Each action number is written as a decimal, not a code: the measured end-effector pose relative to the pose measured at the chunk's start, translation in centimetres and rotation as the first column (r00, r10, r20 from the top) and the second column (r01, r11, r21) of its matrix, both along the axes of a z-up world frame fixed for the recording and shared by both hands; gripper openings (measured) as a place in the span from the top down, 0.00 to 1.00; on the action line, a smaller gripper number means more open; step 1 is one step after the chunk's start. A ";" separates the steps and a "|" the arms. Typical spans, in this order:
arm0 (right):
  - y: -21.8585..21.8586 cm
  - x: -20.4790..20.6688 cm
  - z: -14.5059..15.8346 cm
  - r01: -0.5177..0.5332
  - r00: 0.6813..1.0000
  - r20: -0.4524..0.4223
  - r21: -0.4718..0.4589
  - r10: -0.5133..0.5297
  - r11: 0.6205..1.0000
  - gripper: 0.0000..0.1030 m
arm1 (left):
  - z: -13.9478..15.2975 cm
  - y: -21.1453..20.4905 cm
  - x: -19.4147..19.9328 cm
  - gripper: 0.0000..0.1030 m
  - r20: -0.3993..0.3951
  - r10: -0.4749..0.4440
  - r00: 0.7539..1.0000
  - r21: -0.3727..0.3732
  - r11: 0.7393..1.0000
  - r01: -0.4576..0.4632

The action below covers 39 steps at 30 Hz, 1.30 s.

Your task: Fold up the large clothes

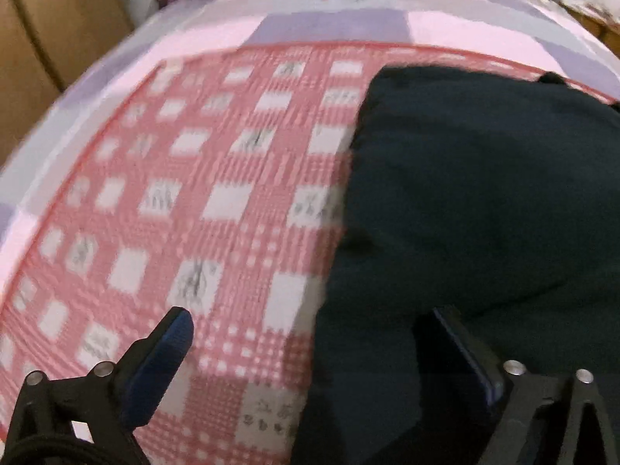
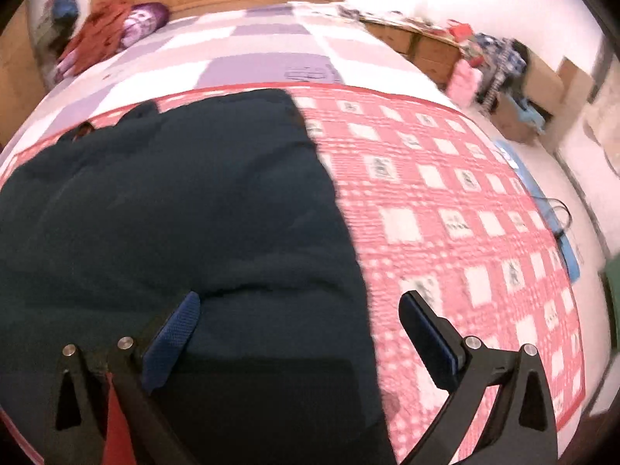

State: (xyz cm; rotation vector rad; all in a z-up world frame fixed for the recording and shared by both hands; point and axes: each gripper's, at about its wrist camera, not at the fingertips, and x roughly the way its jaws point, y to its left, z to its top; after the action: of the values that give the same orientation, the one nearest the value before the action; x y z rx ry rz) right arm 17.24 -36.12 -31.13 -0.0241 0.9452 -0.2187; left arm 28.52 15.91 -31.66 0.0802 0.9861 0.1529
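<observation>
Both tongs stand with fingers wide apart, gripping nothing. The left tongs [image 1: 310,333] hover low over the left edge of the garment [image 1: 484,201]: the left finger is over the cloth [image 1: 217,209], the right finger over the dark fabric. The right tongs [image 2: 300,317] hover over the garment's [image 2: 174,213] right edge, left finger above the dark fabric, right finger above the cloth [image 2: 445,213]. Both point forward toward the head of the bed [image 2: 252,46].

The garment, dark and spread flat, lies on the red-and-white checked cloth, which covers the near part of the bed. Beyond it the pink and lilac checked bedding shows bare.

Cardboard boxes [image 2: 542,73] stand on the floor to the right of the bed; what they hold is too blurred to tell. A purple pillow [image 2: 143,19] and orange fabric [image 2: 97,35] lie at the far left corner.
</observation>
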 end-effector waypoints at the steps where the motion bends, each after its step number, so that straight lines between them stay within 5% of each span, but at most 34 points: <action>1: 1.2 0.0 0.8 -0.024 1.000 0.020 -0.040 0.024 0.999 0.00 | 0.9 -1.4 0.1 0.05 0.025 -0.044 0.999 -0.005 0.999 0.044; 5: 7.3 1.7 3.0 -0.204 0.975 0.085 -0.027 0.206 0.979 0.00 | 3.6 -8.2 1.4 0.05 0.093 -0.234 0.968 -0.078 0.967 0.241; 9: 14.8 5.8 2.8 -0.372 0.927 0.063 0.027 0.369 0.928 0.00 | 3.4 -16.5 3.9 0.04 0.083 -0.379 0.922 -0.198 0.900 0.388; 11: 17.4 7.7 1.8 -0.408 0.913 0.035 0.030 0.407 0.913 0.00 | 1.8 -18.7 5.9 0.07 0.032 -0.376 0.926 -0.169 0.911 0.376; 14: 17.0 11.4 -0.5 -0.360 0.932 -0.046 -0.024 0.359 0.933 0.04 | 0.3 -17.0 9.1 0.03 -0.004 -0.291 0.957 -0.164 0.944 0.286; 22: 2.2 15.9 -1.7 -0.050 0.994 -0.095 0.048 0.054 0.998 0.04 | -1.7 -5.7 12.6 0.00 -0.078 -0.055 0.995 -0.062 0.997 0.050; 24: 1.0 15.4 -1.9 -0.075 0.991 -0.107 0.104 0.086 0.992 0.04 | -3.0 -2.7 12.8 0.00 -0.130 0.014 0.991 -0.069 0.997 -0.023; 26: 2.0 15.0 -2.1 -0.108 0.989 -0.099 0.038 0.111 0.993 0.04 | -3.8 -0.9 12.5 0.00 -0.157 0.053 0.986 -0.109 0.992 -0.071; 31: 2.5 15.4 -2.7 -0.094 0.992 -0.086 0.036 0.097 0.995 0.04 | -3.7 -1.9 11.4 0.00 -0.123 0.028 0.992 -0.028 0.999 -0.031; 39: 2.5 14.8 -2.6 -0.096 0.992 -0.081 0.026 0.097 0.995 0.04 | -3.0 -1.9 10.8 0.00 -0.103 0.001 0.995 0.001 1.000 -0.001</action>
State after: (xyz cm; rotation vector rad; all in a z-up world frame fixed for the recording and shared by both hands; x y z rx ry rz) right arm 32.02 -33.57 -33.71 -0.0590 1.0260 -0.1187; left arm 39.32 14.00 -34.63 0.0888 1.0888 0.1514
